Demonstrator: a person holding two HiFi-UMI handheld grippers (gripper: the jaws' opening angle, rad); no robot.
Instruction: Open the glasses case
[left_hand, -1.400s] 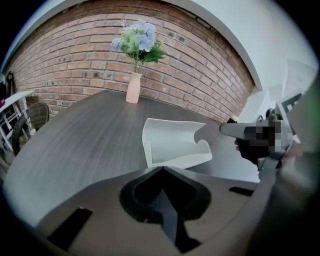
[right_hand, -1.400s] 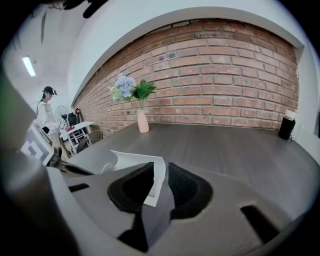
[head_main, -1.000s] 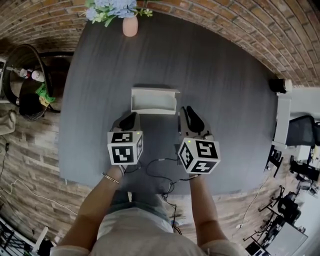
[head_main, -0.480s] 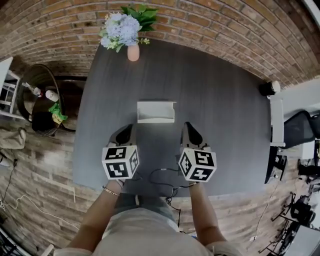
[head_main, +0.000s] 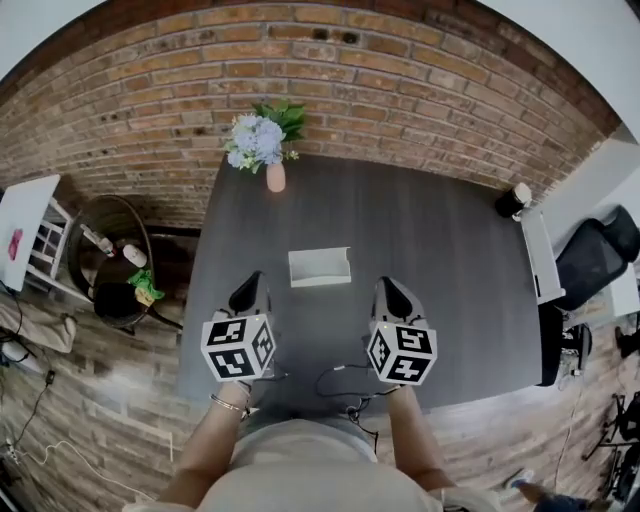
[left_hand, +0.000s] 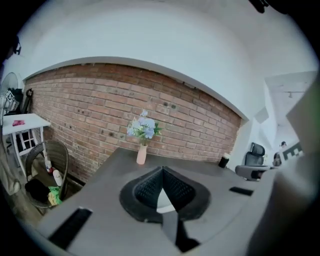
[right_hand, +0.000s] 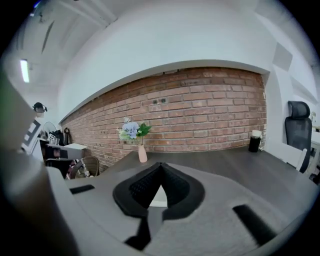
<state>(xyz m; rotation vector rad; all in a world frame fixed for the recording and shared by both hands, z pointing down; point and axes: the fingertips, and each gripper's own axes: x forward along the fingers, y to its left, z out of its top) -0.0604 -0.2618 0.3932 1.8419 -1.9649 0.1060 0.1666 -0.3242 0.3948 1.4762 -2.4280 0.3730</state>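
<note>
L tongs (head_main: 256, 280) shut/empty | R tongs (head_main: 385, 285) now shut/empty | both raised off case (head_main: 320, 268)

No word, number or brand can be read anywhere in these views. The only printed marks are the black-and-white square patterns on the cubes of the left gripper (head_main: 256, 280) and the right gripper (head_main: 386, 286). They carry no letters or digits.

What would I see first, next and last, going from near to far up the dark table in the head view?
Left gripper and right gripper side by side, both shut → white rectangular glasses case → pink vase of blue flowers → red brick wall.
</note>
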